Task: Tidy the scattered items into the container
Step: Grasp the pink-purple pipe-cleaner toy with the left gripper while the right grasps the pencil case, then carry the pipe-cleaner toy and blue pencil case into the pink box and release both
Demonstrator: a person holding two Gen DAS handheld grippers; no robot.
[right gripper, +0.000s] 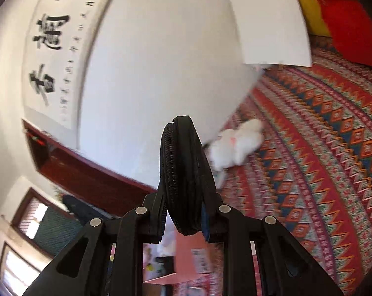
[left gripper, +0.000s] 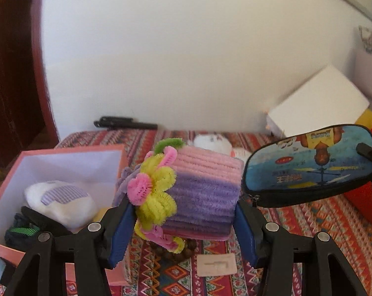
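Observation:
My left gripper [left gripper: 183, 209] is shut on a pink and purple fuzzy block with yellow and pink pipe-cleaner flowers [left gripper: 200, 192], held above the patterned cloth just right of the pink box [left gripper: 10, 170]. The box holds a white plush [left gripper: 60, 202] and dark items. My right gripper [right gripper: 186, 209] is shut on a black-edged zip pouch [right gripper: 183, 172], held edge-on and tilted. The same pouch with a blue cartoon print shows in the left wrist view [left gripper: 309, 165], in the air to the right of the block.
A red patterned cloth [right gripper: 309, 148] covers the surface. A white fluffy toy [right gripper: 237, 143] lies near the wall. A white box [left gripper: 319, 103] and a red and yellow cushion [right gripper: 346, 19] stand at the far right. A small beige card [left gripper: 216, 265] lies below the block.

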